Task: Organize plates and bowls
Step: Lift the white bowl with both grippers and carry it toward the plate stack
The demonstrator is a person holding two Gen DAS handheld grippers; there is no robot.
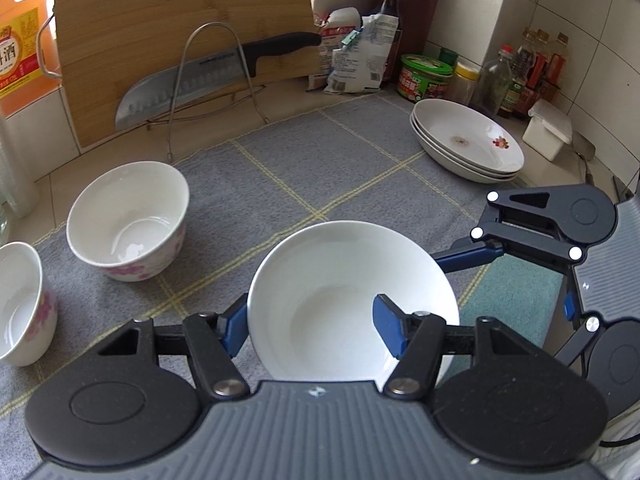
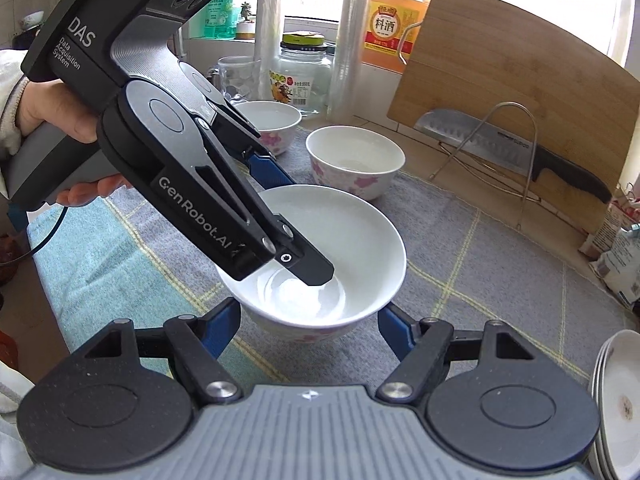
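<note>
A white bowl with pink flowers (image 1: 344, 296) sits on the grey checked mat, also in the right wrist view (image 2: 340, 256). My left gripper (image 1: 312, 326) is open and straddles its near wall: one finger is inside the bowl, the other outside. It shows from the side in the right wrist view (image 2: 296, 220). My right gripper (image 2: 310, 330) is open, a finger at each side of the bowl, not closed on it. Two more flowered bowls (image 1: 128, 220) (image 1: 20, 304) stand at the left. A stack of white plates (image 1: 468, 140) lies at the back right.
A cutting board (image 1: 180, 40) and a cleaver (image 1: 192, 84) lean on a wire rack at the back. Sauce bottles, jars and packets (image 1: 424, 76) line the tiled wall. A white lidded box (image 1: 548, 128) sits beside the plates. A teal cloth (image 1: 508, 308) lies under the mat.
</note>
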